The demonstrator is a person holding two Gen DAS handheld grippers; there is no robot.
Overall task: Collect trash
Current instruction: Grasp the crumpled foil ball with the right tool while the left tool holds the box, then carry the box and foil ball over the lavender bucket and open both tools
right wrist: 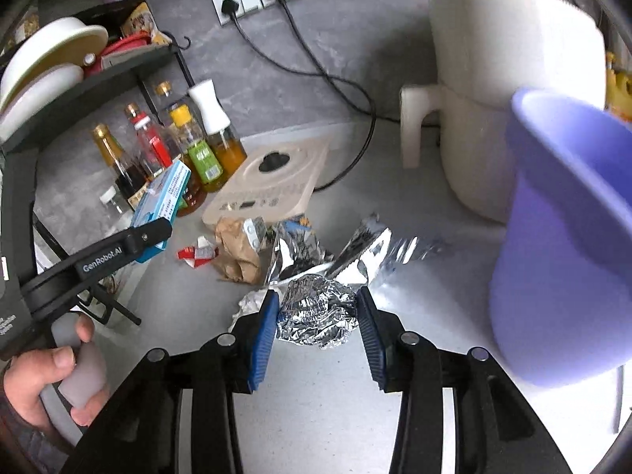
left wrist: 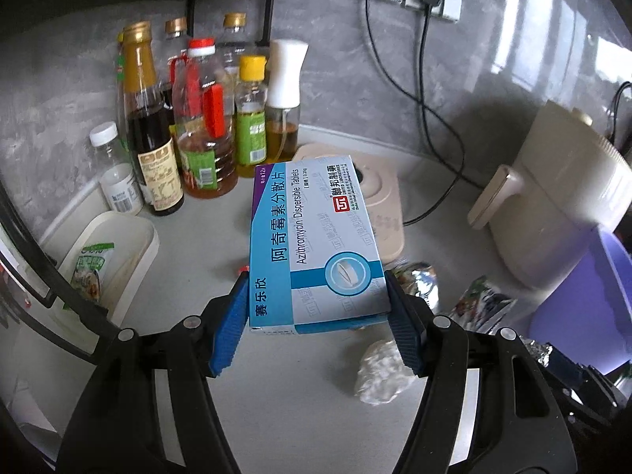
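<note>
Left wrist view: my left hand-held gripper [left wrist: 318,308] is partly open, both blue pads pressed to the long sides of a medicine box [left wrist: 316,237], which is clear of the tabletop [left wrist: 292,403]. Below the box lie a white wad [left wrist: 381,375] and crumpled foil [left wrist: 418,280]. Bottles [left wrist: 197,126] stand at the back left. Only a sliver of the purple bin [left wrist: 592,296] shows at right.

Right wrist view: my right hand-held gripper [right wrist: 316,316] is narrower, pads clamped on a foil ball [right wrist: 316,312] off the tabletop. This view alone shows the rest of the trash: a brown paper bag [right wrist: 237,249], a red-and-white wrapper [right wrist: 195,254], silver packets [right wrist: 335,249]. The bin [right wrist: 565,237], blurred, fills the right. The other gripper with its box [right wrist: 164,197] appears at left, with my hand [right wrist: 47,379] on its handle.
</note>
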